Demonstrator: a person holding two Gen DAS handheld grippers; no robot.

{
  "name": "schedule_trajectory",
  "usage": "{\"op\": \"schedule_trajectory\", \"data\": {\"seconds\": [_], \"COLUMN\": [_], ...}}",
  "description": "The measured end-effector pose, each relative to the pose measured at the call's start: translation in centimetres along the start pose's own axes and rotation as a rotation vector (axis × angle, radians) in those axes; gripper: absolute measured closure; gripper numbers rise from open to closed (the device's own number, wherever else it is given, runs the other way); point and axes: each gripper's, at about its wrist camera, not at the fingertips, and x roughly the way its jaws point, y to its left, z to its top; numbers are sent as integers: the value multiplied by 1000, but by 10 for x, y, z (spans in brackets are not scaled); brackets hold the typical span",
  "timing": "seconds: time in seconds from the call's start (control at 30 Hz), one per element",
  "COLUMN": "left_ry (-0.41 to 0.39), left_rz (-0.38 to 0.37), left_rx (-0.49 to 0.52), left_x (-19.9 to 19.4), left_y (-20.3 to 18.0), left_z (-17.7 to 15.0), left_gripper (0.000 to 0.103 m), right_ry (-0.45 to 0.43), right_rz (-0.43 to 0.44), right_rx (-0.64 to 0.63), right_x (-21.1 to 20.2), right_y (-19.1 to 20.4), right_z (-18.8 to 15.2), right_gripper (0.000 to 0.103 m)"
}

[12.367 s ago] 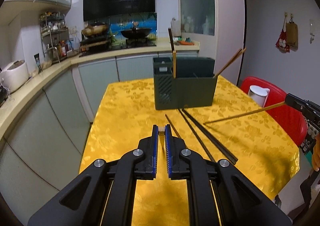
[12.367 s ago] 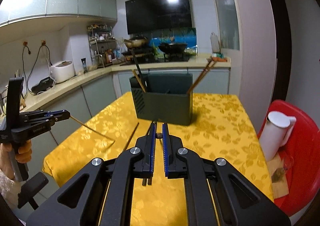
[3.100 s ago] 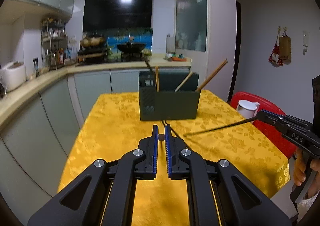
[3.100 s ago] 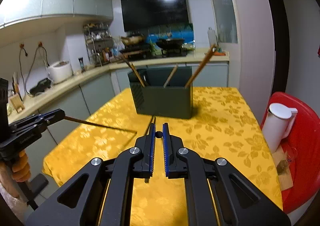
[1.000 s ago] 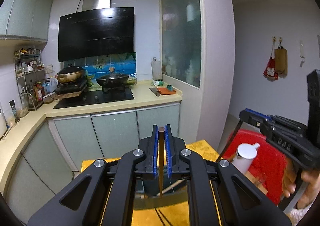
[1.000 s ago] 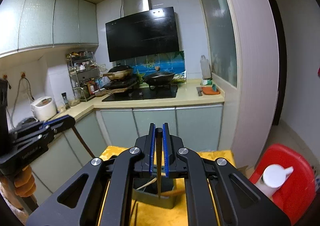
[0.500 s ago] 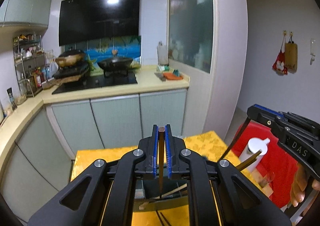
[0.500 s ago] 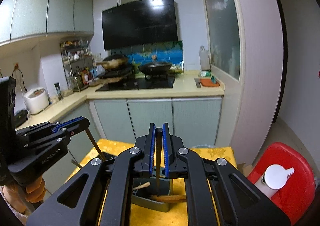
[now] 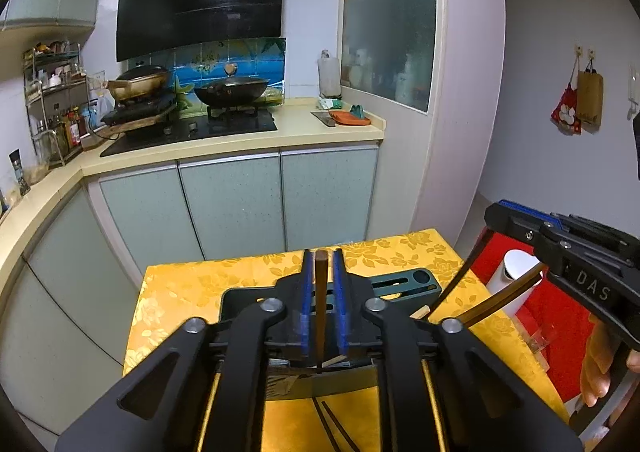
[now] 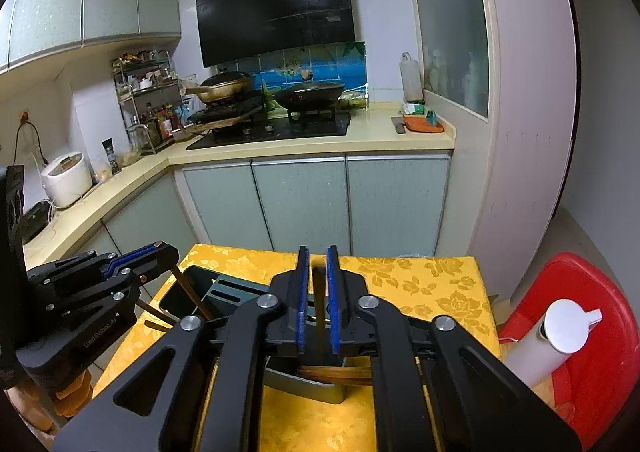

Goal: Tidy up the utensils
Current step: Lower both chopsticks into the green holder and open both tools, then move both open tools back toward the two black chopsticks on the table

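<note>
Above the dark green utensil holder (image 9: 404,284) on the yellow-clothed desk (image 9: 192,288), the left tool (image 9: 320,304) and the right tool (image 10: 315,300) each carry a single chopstick, tip pointing down toward the holder's open top. The left tool's blue pads stand a little apart with a brown chopstick (image 9: 320,292) upright between them; whether the pads are pinching it or have just let go cannot be told from the left wrist view. The right tool shows the same picture, its pads slightly spread around a dark chopstick (image 10: 319,292) whose lower end hangs over the holder, and its grip is likewise uncertain. Several chopsticks lean inside the holder, one wooden stick (image 9: 496,298) angled out toward the side nearer the red chair (image 10: 592,332) with its white cup (image 10: 560,332). Two dark chopsticks (image 9: 332,428) lie on the desk just in front of the holder, not yet gathered. By the look of it, the step in hand is the drop: both sticks are lined up over the holder's large compartment and ready to be released into it. The next move would call for opening each tool fully so the sticks slide in, then lowering toward the desk in front of the holder for the remaining pair.
</note>
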Motion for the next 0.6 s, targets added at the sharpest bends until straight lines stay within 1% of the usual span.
{"op": "schedule_trajectory", "data": {"seconds": [0.03, 0.07, 0.1, 0.13, 0.17, 0.2, 0.33, 0.47, 0.6], "left_ry": [-7, -12, -19, -23, -29, -39, -55, -64, -70], "left_rz": [5, 7, 10, 11, 14, 21, 35, 29, 42], "left_rx": [-1, -3, -9, -15, -20, -23, -27, -39, -25], "left_x": [-2, -4, -6, -8, -9, -12, -19, -27, -33], "left_y": [1, 2, 3, 5, 6, 7, 10, 14, 12], "left_z": [2, 2, 4, 4, 5, 5, 6, 4, -3], "left_gripper": [69, 62, 50, 42, 39, 34, 25, 22, 21], "right_ry": [0, -4, -9, -20, -21, -22, -34, -49, -68], "right_rz": [-2, -5, -8, -16, -16, -11, -18, -23, -33], "right_rx": [0, 4, 11, 28, 38, 45, 33, 18, 5], "right_x": [0, -2, -3, -5, -6, -8, -14, -21, -27], "right_y": [0, 0, 0, -2, -3, -4, -2, 2, 3], "right_z": [0, 1, 1, 0, 1, 1, 1, 0, -1], "right_gripper": [85, 78, 63, 52, 49, 49, 49, 49, 49]}}
